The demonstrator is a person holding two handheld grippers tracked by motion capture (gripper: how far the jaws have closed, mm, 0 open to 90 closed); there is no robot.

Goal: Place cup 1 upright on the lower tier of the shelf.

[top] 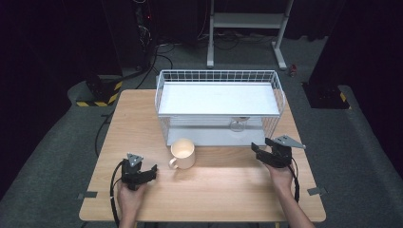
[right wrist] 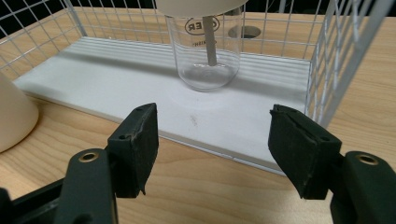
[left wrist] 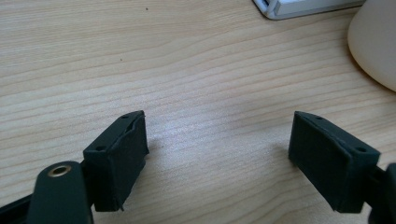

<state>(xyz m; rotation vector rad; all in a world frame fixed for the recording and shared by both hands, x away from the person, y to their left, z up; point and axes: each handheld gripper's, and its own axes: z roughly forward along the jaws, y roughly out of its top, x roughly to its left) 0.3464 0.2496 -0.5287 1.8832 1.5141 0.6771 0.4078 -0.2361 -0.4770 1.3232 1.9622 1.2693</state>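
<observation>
A cream mug [top: 183,153] stands on the wooden table [top: 214,190] just in front of a white wire rack [top: 218,102]. A clear glass [top: 237,124] stands on the rack's lower tray, under the upper shelf. In the right gripper view the glass [right wrist: 205,51] is ahead of the jaws on the white tray [right wrist: 116,74]. My right gripper [top: 256,152] [right wrist: 213,112] is open and holds nothing, just short of the tray's front edge. My left gripper [top: 151,172] [left wrist: 218,119] is open over bare wood, left of the mug [left wrist: 373,42].
The rack's wire side wall [right wrist: 336,70] rises to the right of the glass. The mug's side [right wrist: 11,116] shows at the left of the right gripper view. Bare table lies along the front edge, and a metal stand [top: 247,28] is on the floor behind.
</observation>
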